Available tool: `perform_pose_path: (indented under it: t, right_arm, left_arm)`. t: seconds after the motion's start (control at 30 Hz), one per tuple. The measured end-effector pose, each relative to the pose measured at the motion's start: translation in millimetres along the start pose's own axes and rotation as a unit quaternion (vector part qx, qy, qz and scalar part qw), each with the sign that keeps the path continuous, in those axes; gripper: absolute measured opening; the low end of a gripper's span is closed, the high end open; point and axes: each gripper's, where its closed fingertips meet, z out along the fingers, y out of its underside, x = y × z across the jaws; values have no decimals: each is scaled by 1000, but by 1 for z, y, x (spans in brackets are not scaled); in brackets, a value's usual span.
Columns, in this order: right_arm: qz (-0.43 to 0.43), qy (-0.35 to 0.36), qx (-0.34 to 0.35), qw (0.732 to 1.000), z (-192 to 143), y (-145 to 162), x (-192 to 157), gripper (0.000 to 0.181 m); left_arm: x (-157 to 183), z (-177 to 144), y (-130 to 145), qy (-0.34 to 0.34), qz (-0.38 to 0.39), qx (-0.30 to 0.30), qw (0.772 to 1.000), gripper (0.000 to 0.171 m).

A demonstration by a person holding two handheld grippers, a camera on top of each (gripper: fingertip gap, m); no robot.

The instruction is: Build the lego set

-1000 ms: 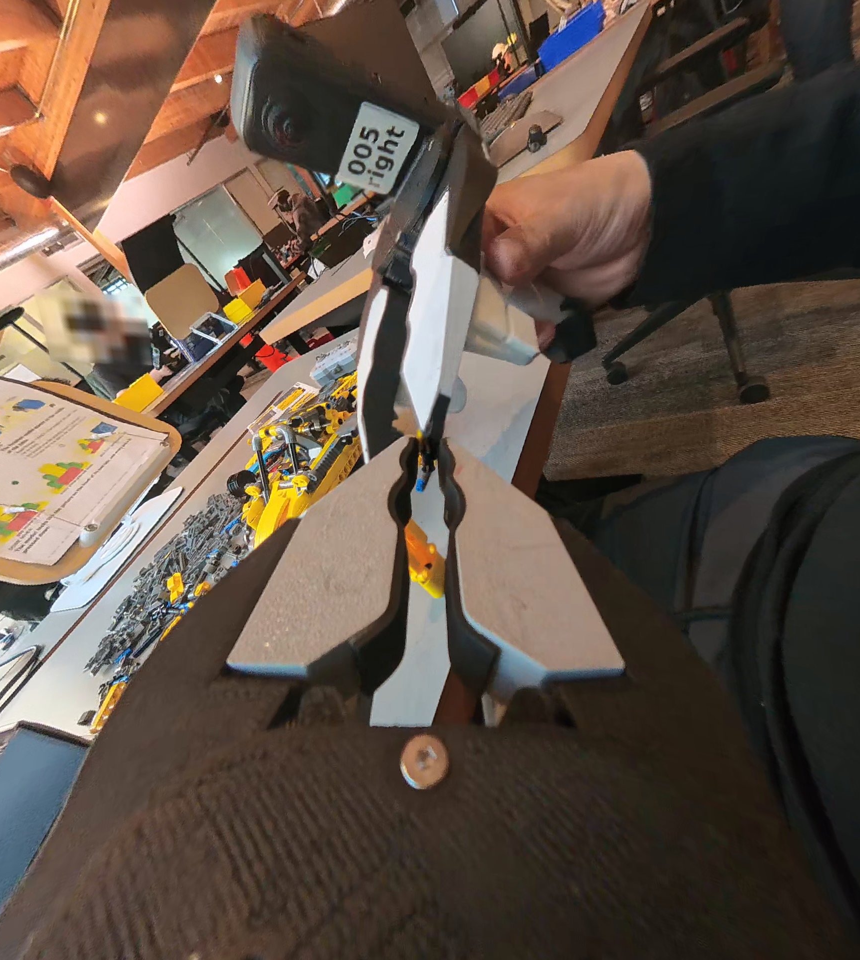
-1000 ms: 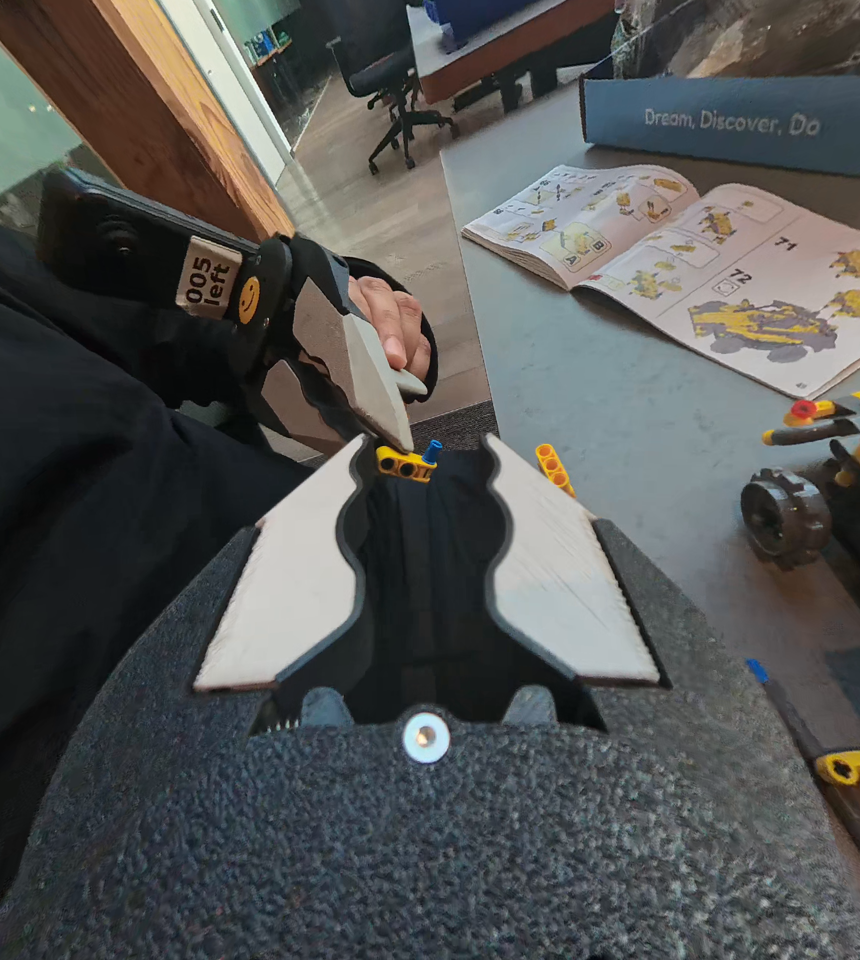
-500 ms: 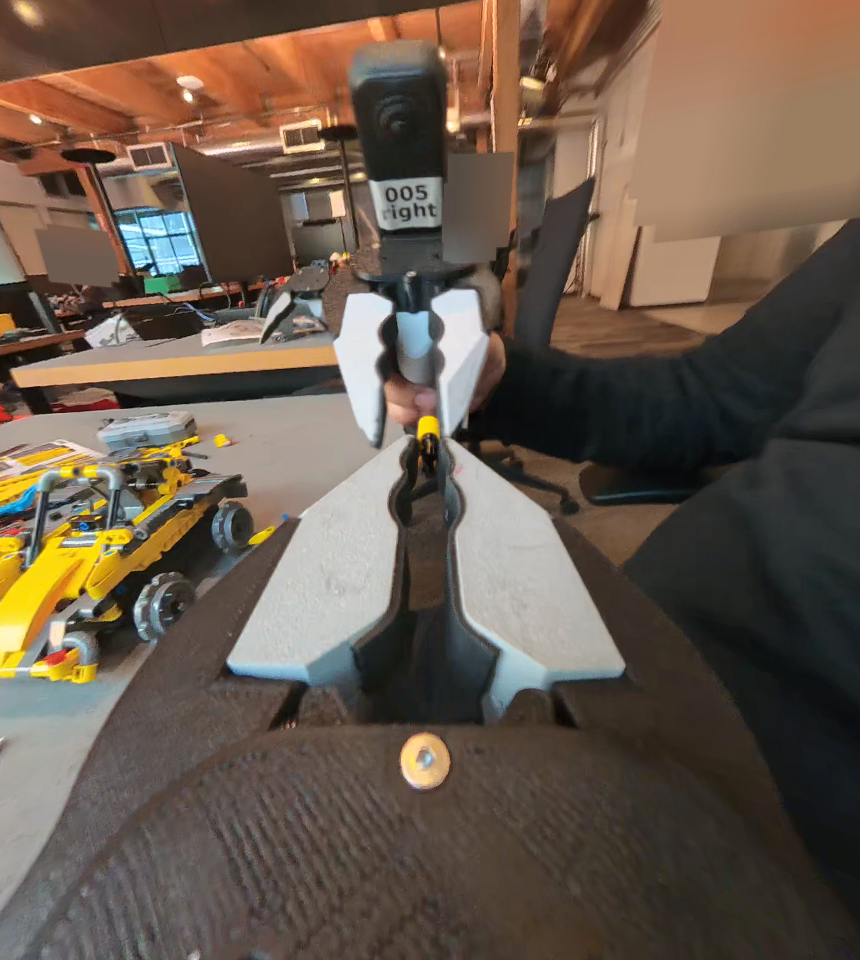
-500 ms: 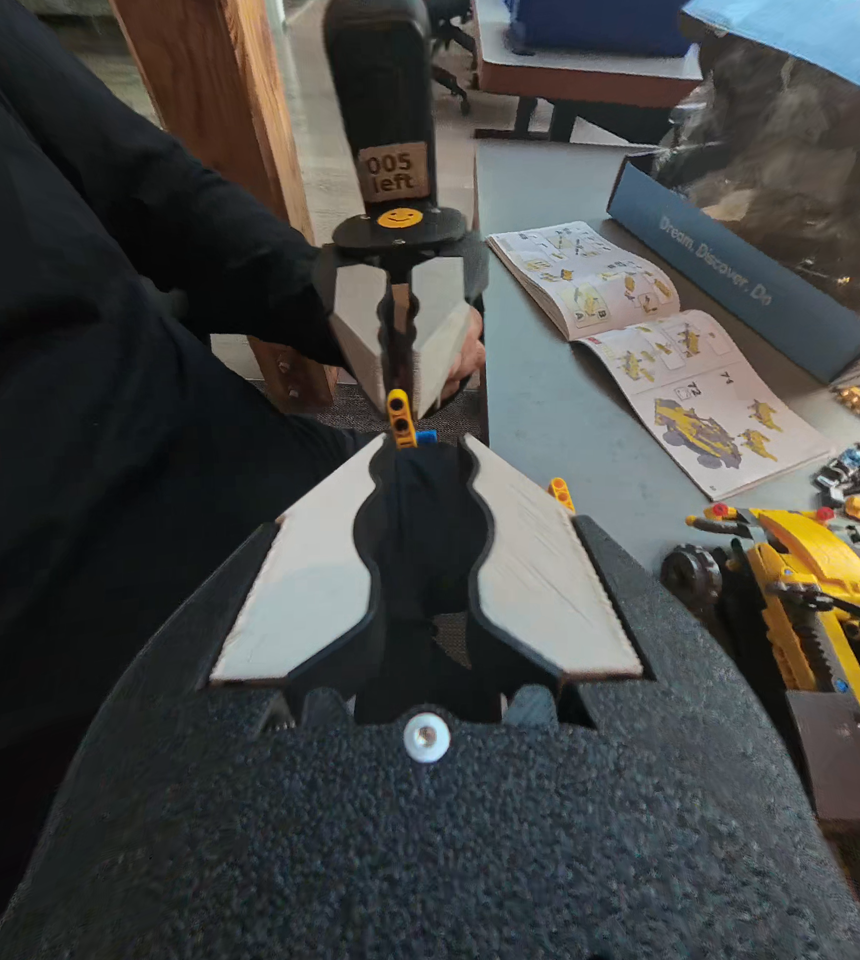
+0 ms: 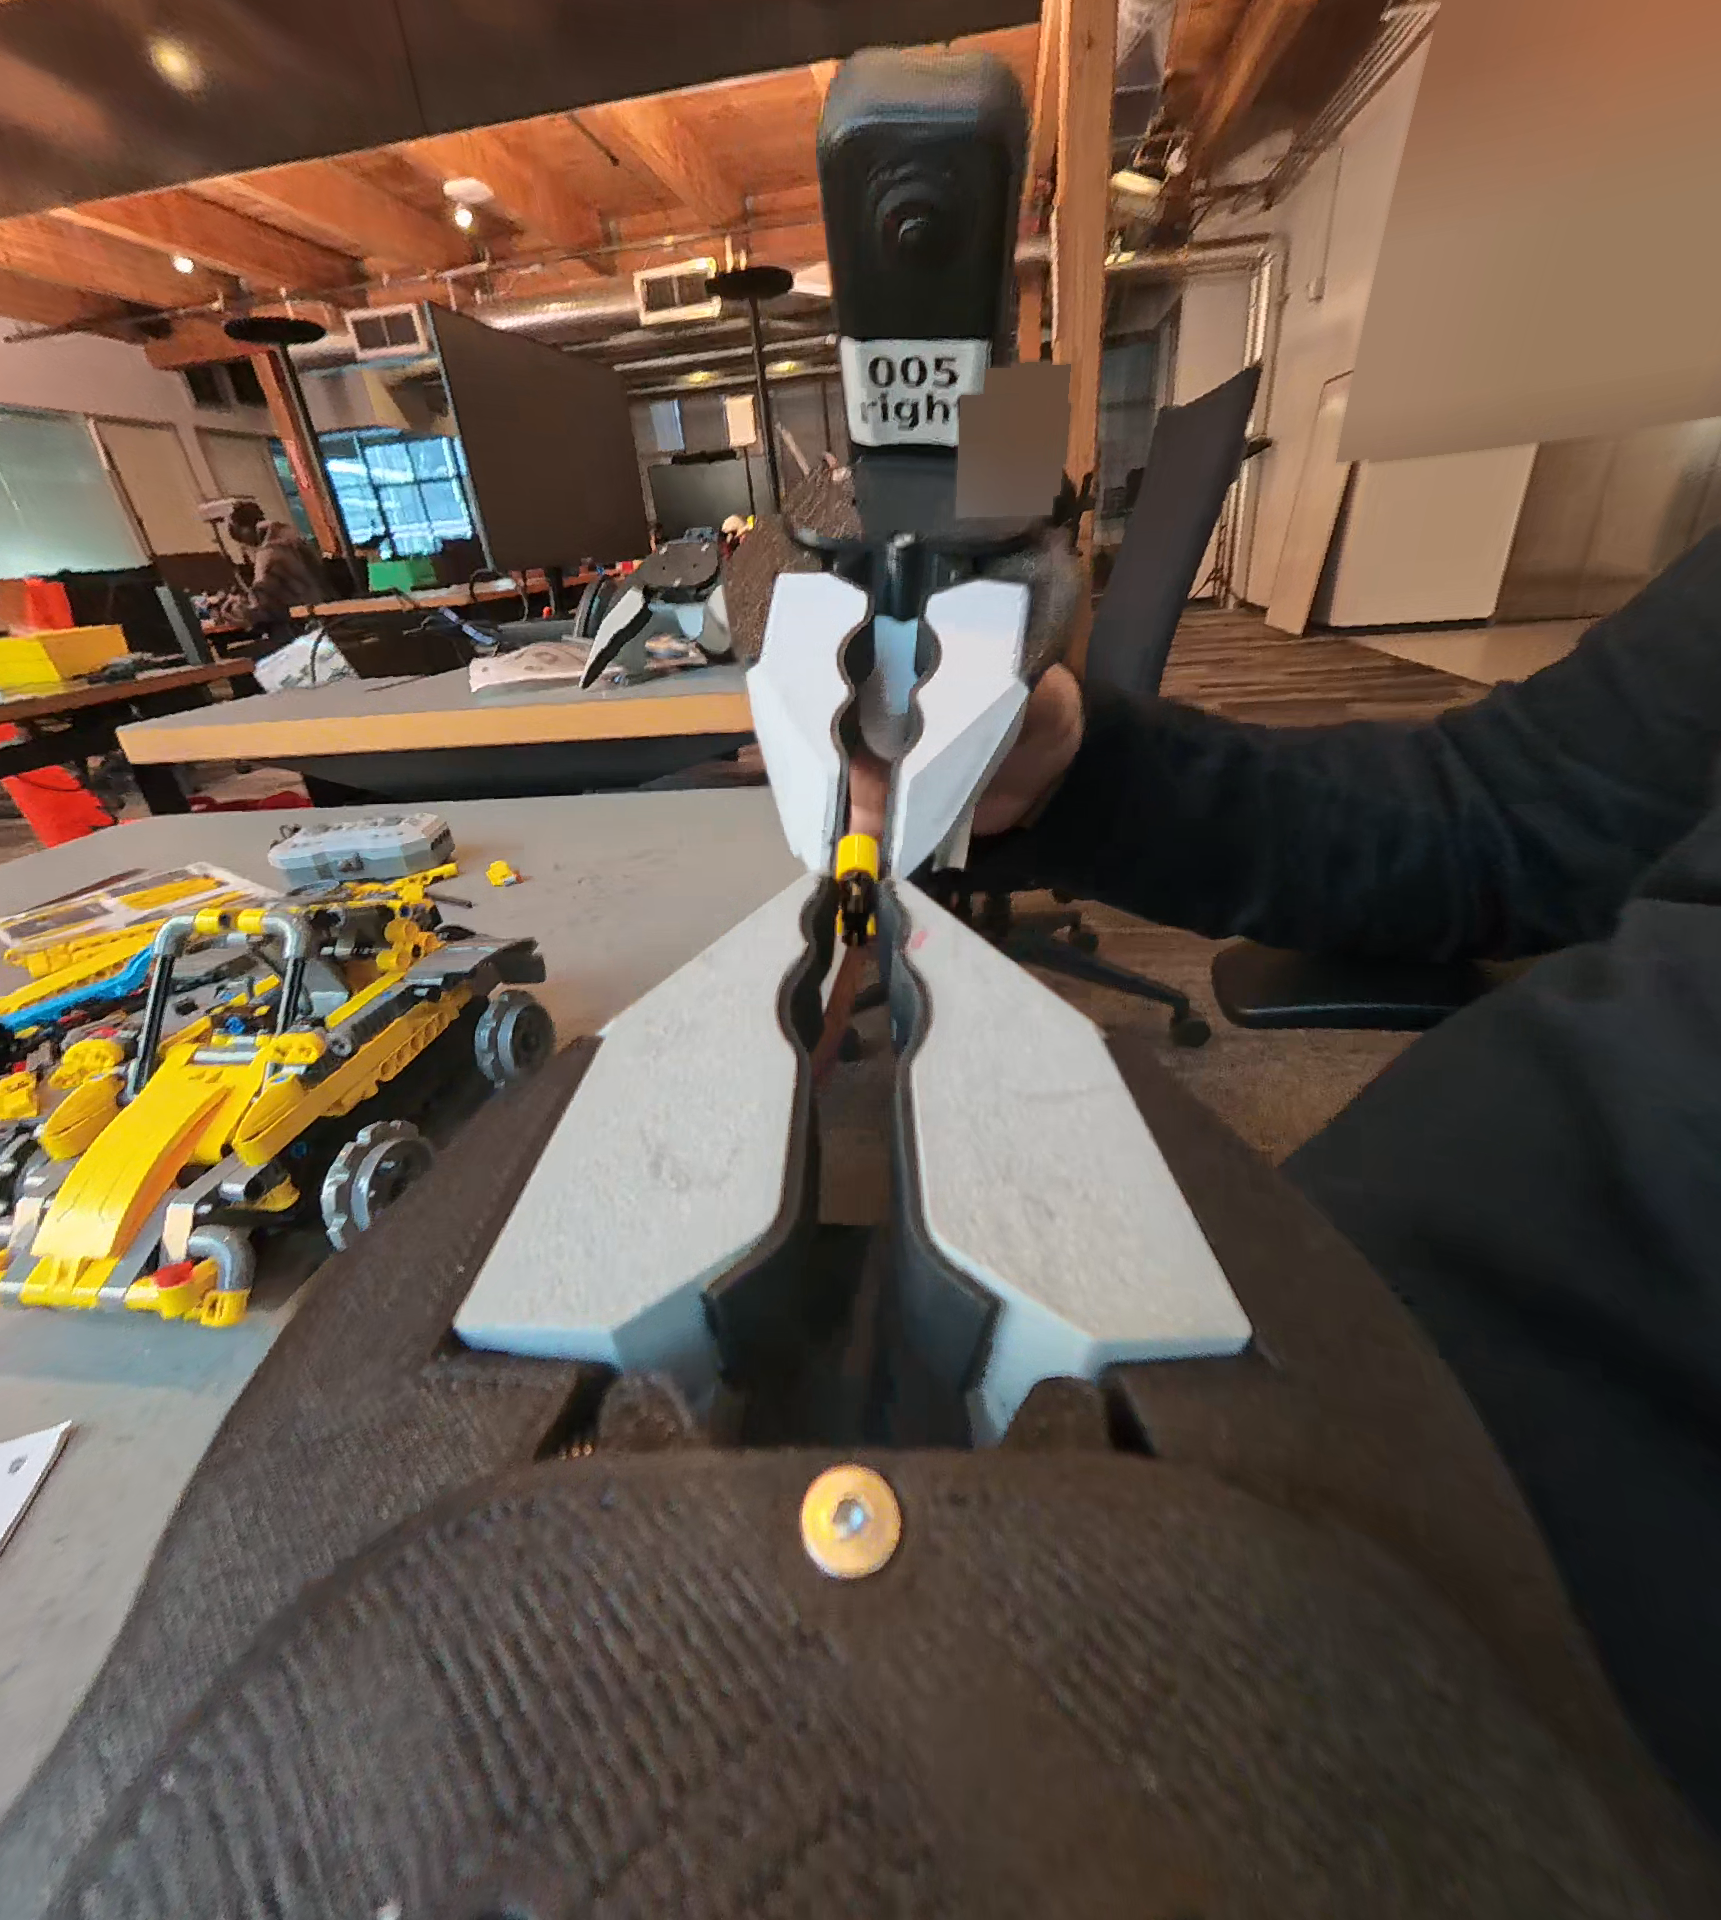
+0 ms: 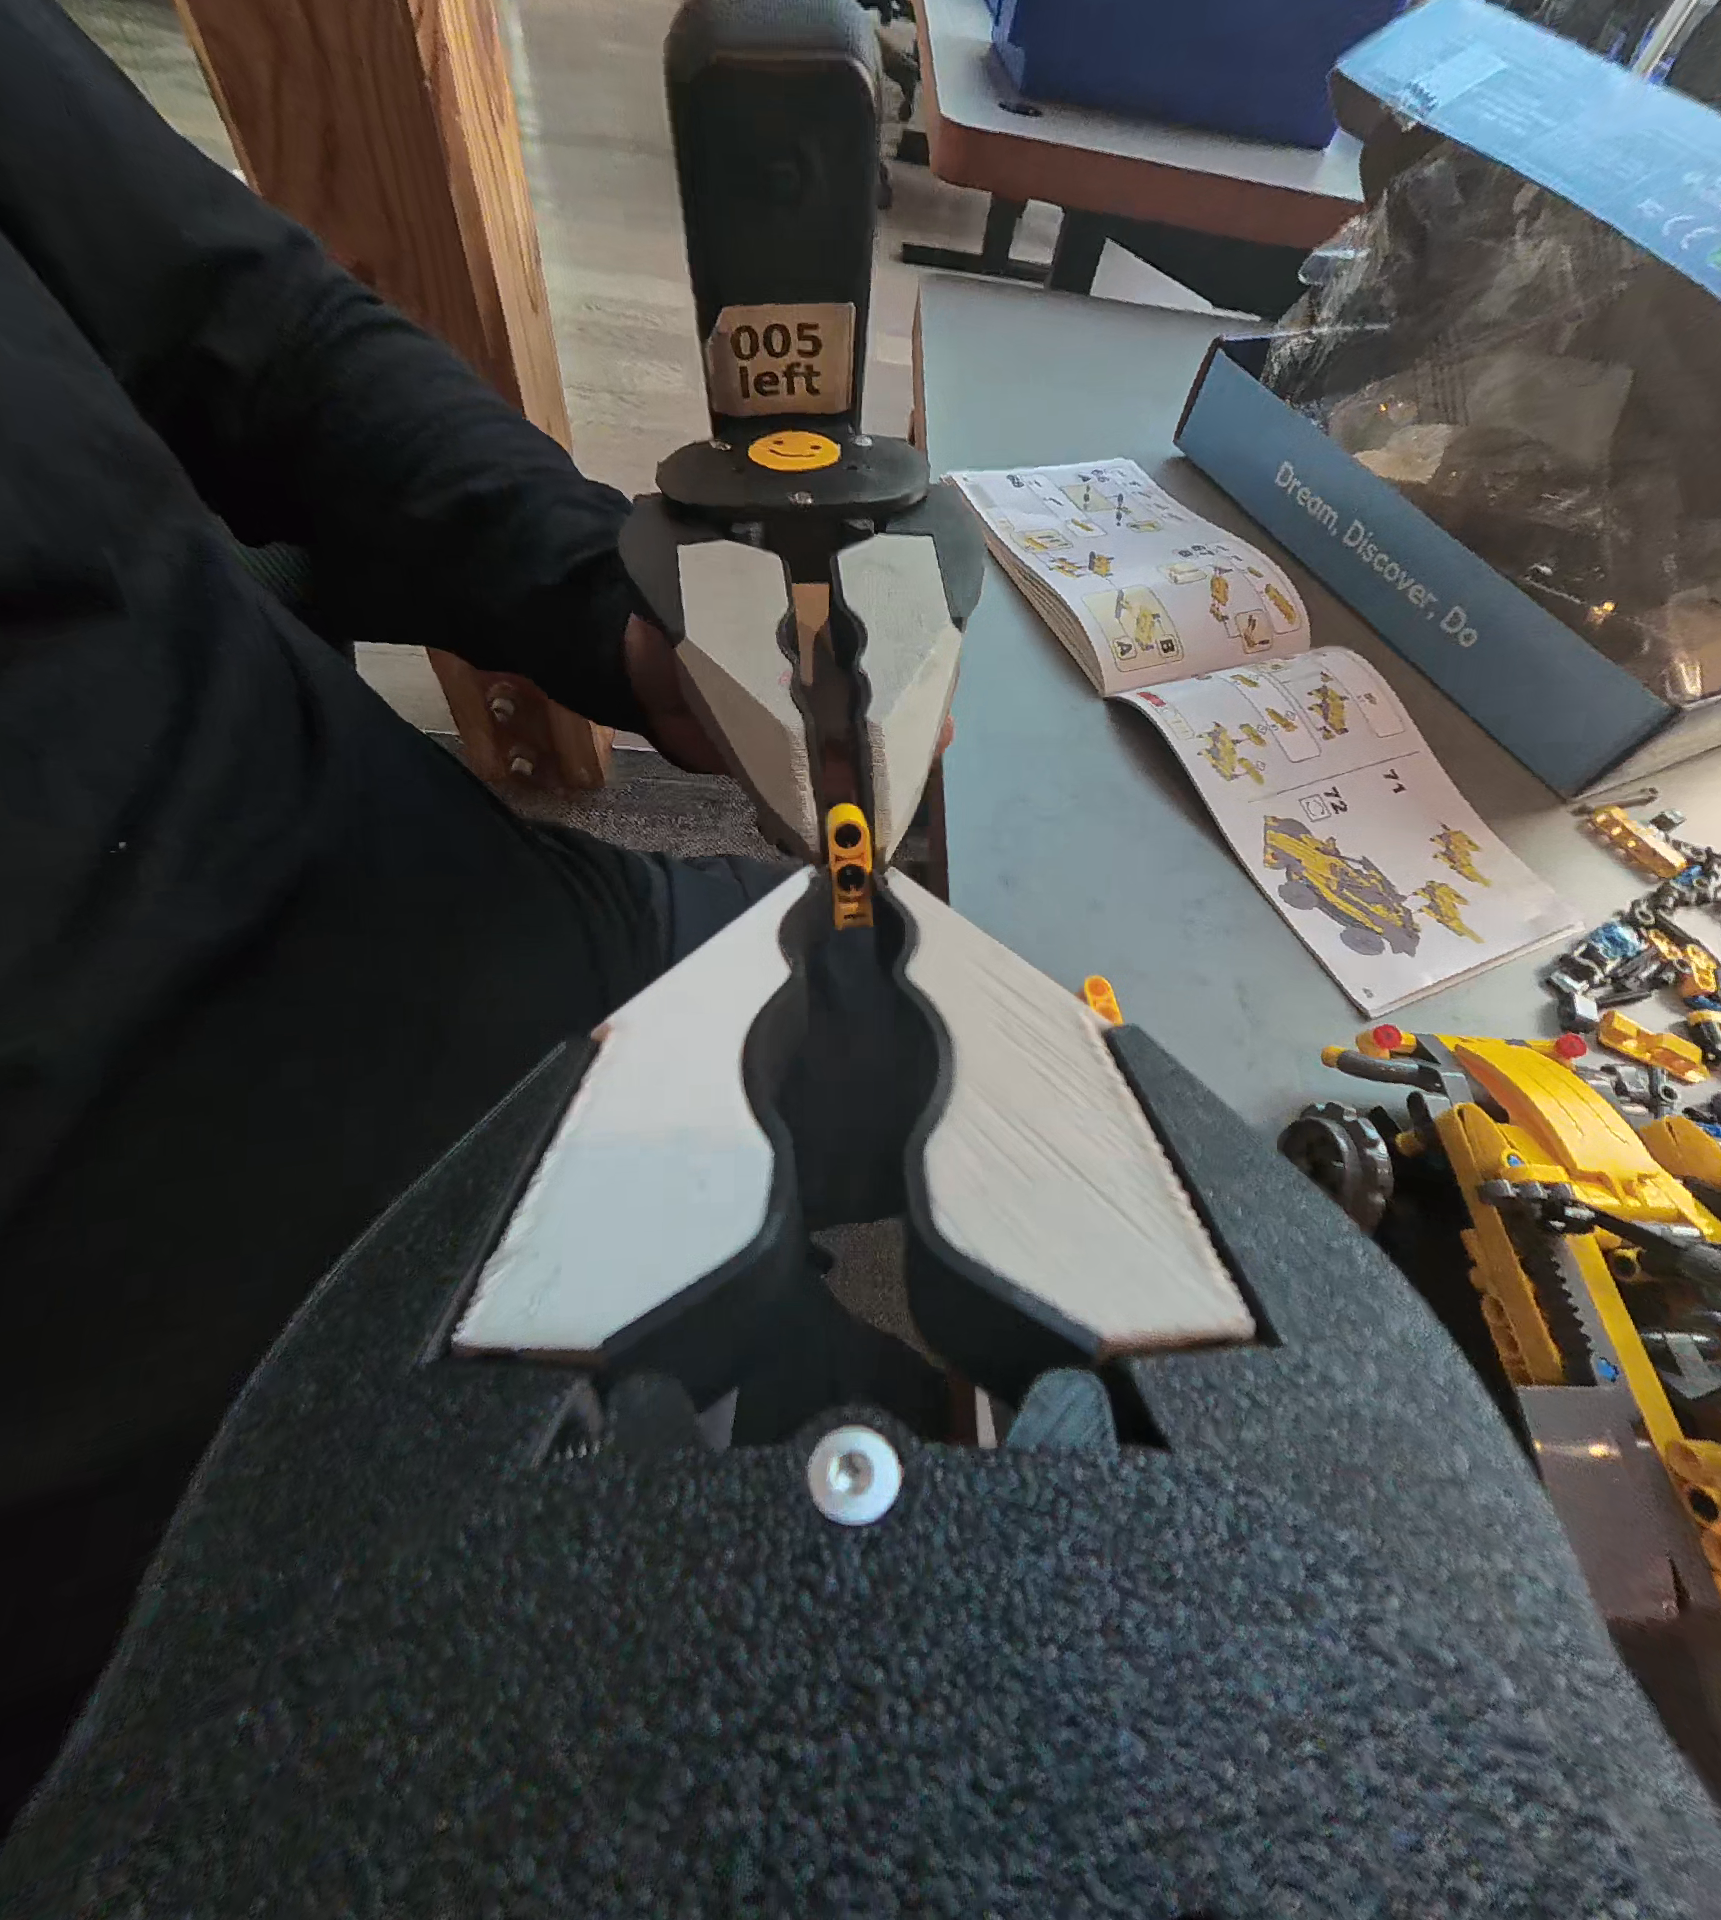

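Yellow beam piece (image 5: 853, 902): in the left wrist view it is a short, holed building part pinched at the tips of the left claw (image 5: 854, 914), whose fingers are closed to a narrow slot around it. The right claw (image 5: 856, 854) faces it tip to tip from the far side, its fingers also drawn nearly together on the upper end of the same piece. The piece hangs in the air beyond the surface (image 5: 627, 883) edge, above carpet and a person's dark-clothed lap. Judgement: both grips act only on the extreme tips, so a small twist or uneven pull between the two claws could flip the piece out, and it would fall to the floor, not onto the surface. A yellow model vehicle (image 5: 212, 1081) stands to the left on the surface, well apart from the claws. Open room lies to the right and upward.

In the right wrist view the yellow beam piece (image 6: 848, 862) stands upright, its lower part between the tips of the right claw (image 6: 848, 894) and its upper end between the tips of the left claw (image 6: 848, 831). Whether both claws bear load equally cannot be told. The surface (image 6: 1074, 831) edge runs just right of the claws. An open instruction booklet (image 6: 1251, 727) and a blue box (image 6: 1407, 582) lie farther along it. A loose yellow part (image 6: 1100, 992) sits near the edge, by the right finger. Judgement: a sideways swing to the right could strike the edge or knock that part off. Free space is toward the lap and upward.
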Motion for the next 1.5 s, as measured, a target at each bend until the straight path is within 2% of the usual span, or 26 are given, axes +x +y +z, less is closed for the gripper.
perform_pose_path:
  t: [0.23, 0.4, 0.67, 0.83, 0.9, 1.13, 1.23, 1.33, 1.5]
  right_arm:
    - [37, 34, -76, 996, 1, 26, 17, 7]
    - [48, 36, -93, 994, 2, 31, 17, 7]
    - [72, 2, -75, 995, 3, 30, 10, 7]
    - [86, -11, -37, 996, 4, 18, 9, 9]
    - [88, -19, -36, 995, 5, 18, 6, 15]
    - [93, 3, -30, 995, 5, 17, 14, 19]
    - [109, -10, -15, 994, 4, 14, 13, 23]
    - [106, -26, -1, 994, 3, 8, 8, 9]
    - [97, -22, -7, 995, 4, 9, 7, 7]
  left_arm:
    - [-18, 0, 25, -53, 27, -72, 996, 2]
    - [-18, 0, 31, -48, 23, -85, 995, 2]
    - [-13, -2, 31, -29, 23, -90, 995, 1]
    - [-12, -5, 19, -19, 11, -64, 998, 1]
    - [-12, -6, 19, -19, 9, -61, 998, 1]
    - [-11, -5, 18, -23, 15, -53, 998, 1]
    - [-10, -4, 18, -19, 11, -50, 999, 1]
    - [-9, -4, 18, -17, 9, -48, 999, 1]
    - [-9, -4, 18, -18, 10, -48, 999, 1]
